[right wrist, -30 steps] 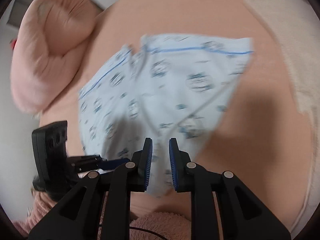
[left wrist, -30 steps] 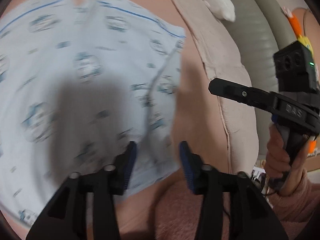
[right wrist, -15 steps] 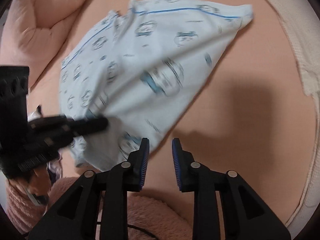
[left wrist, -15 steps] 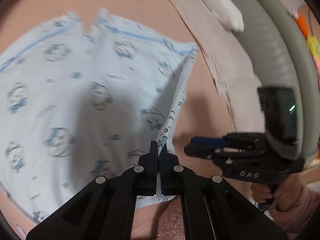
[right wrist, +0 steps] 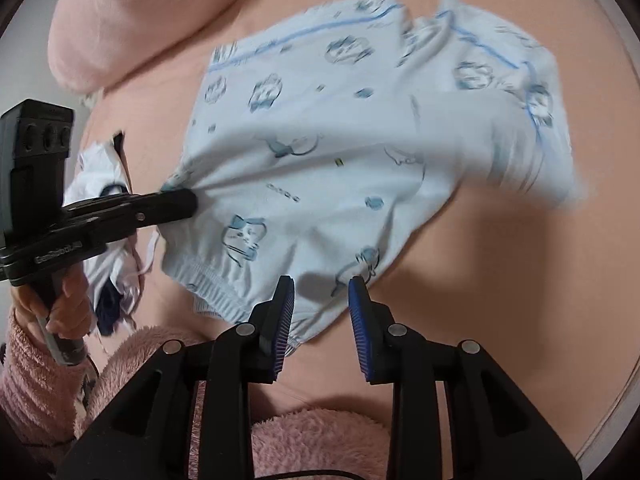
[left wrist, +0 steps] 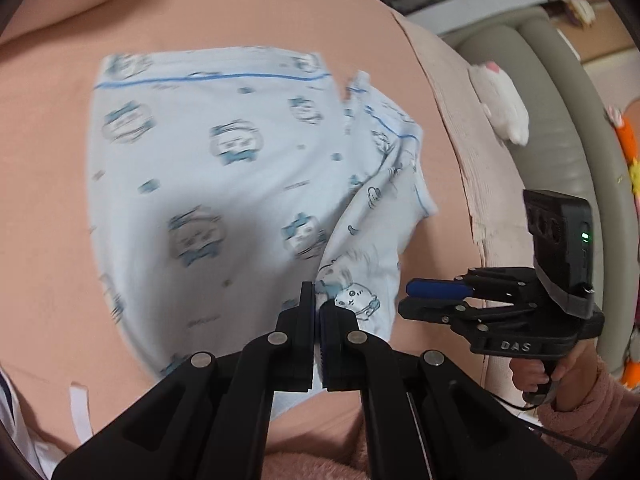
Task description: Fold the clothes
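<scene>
With the left hand-held gripper (left wrist: 318, 312) clamping the printed shorts (left wrist: 224, 184) and the right hand-held gripper (right wrist: 320, 304) open, single-point lifting may cause bunching.

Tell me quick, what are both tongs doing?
Left tongs: shut on the shorts.
Right tongs: open, holding nothing, at the shorts' waistband.

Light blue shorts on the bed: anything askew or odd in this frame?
The shorts lie unevenly: the left gripper pinches the waistband end, and the right-hand leg is bunched and twisted over itself. The right gripper hovers open at the waistband. No damage is visible.
</scene>
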